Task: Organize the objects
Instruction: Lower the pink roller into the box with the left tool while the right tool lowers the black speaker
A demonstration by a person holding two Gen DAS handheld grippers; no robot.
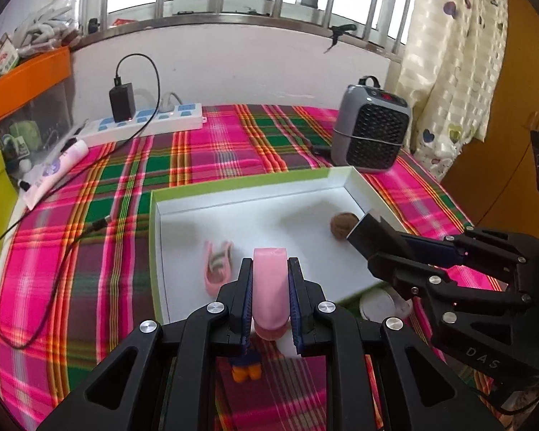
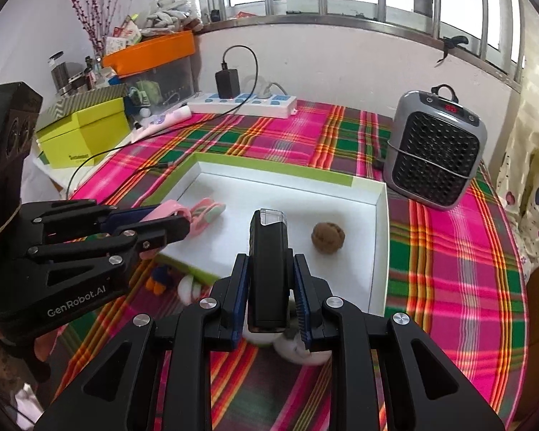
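A shallow white box with green sides (image 1: 154,237) (image 2: 379,237) lies on the plaid cloth. In it are a pink hair clip (image 1: 217,265) (image 2: 206,213) and a brown walnut (image 1: 343,225) (image 2: 327,237). My left gripper (image 1: 269,280) (image 2: 161,222) is shut on a pink tube-like object (image 1: 269,287) over the box's near edge. My right gripper (image 2: 269,273) (image 1: 368,237) is shut on a black rectangular device (image 2: 267,269) with a clear tip, held over the box's near right part.
A small orange-and-blue toy (image 1: 247,366) (image 2: 161,280) and a white round object (image 1: 384,303) (image 2: 188,287) lie on the cloth in front of the box. A grey heater (image 1: 372,129) (image 2: 436,154), a power strip (image 1: 143,124) with charger and cable, and a yellow box (image 2: 84,133) stand behind.
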